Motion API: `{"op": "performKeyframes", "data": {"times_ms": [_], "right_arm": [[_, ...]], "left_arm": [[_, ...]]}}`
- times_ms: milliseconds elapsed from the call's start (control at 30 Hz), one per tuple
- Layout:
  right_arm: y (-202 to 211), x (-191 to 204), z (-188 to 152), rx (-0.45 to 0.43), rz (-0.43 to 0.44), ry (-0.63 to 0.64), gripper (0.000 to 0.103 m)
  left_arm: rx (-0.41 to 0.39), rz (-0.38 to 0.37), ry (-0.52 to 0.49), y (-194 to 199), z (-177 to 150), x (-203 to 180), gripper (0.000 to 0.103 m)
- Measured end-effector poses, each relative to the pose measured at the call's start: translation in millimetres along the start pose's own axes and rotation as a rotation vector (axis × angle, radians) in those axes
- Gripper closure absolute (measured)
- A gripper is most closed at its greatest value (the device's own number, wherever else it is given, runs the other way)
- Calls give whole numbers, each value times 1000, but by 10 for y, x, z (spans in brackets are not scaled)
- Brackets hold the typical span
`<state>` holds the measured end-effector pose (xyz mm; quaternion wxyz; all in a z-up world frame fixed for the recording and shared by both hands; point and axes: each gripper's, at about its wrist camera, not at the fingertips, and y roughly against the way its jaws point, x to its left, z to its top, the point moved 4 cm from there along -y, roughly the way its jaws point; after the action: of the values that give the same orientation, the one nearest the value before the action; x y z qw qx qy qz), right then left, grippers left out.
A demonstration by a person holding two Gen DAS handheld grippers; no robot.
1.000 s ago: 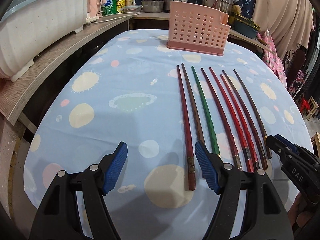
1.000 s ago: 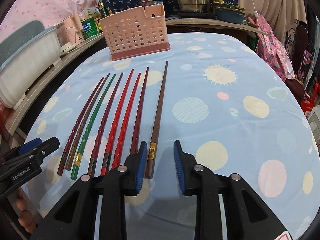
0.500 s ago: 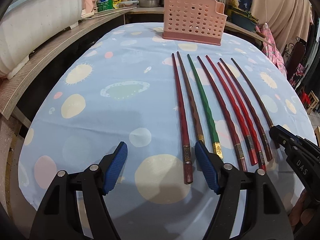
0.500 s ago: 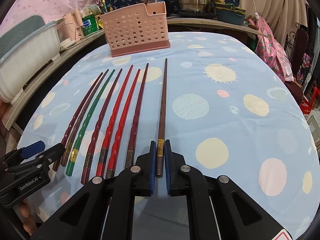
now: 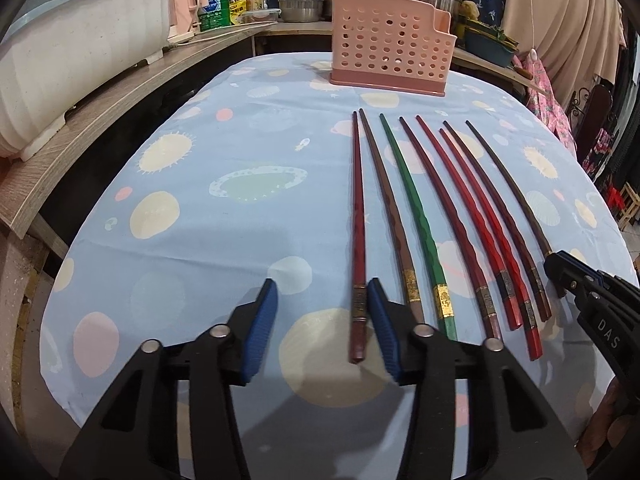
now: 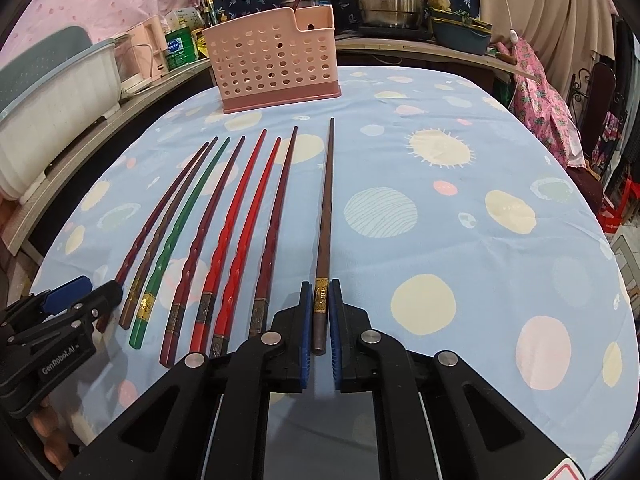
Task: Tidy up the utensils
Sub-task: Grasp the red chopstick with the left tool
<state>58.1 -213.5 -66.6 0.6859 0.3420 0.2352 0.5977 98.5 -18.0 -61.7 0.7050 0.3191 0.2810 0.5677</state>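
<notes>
Chopsticks: eight are laid side by side at mid-frame on the surface [image 6: 500, 152].
Brown chopstick [image 6: 325, 216]: clamped at its near end by the right claw [image 6: 320, 322].
Dark red chopstick [image 5: 357, 236]: lying between the left claw's [image 5: 322, 326] parted, just-narrowed pads, apparently ungripped.
Pink basket [image 6: 276, 56]: stands beyond the chopstick tips, upper centre.

eight chopsticks [image 5: 416, 208] flat on cloth, side by side, tips toward upright pink holder [image 5: 390, 46]; rightmost brown one [image 6: 324, 236] apart

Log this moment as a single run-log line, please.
right gripper: shut on brown chopstick | left gripper: closing around dark red chopstick, not gripped | pink basket: untouched
</notes>
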Motion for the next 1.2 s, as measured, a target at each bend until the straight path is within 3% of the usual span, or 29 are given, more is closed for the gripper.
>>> {"op": "performKeyframes", "data": {"times_ms": [167,467,700,1200], "right_arm": [[0,-1,-3,0,1,-2,95],[20,-21,16,5,8,-13,96],[166,-91,132,-39,11,-31,96],[727,-257,1005,-243,33,-71,96]], "left_arm": [[4,-11,13,-12,26,52,92],[21,-24,17,-21,59,98,96],[7,-18,25,50,155,157,96],[-136,-62,90,521,915,285,96]]}}
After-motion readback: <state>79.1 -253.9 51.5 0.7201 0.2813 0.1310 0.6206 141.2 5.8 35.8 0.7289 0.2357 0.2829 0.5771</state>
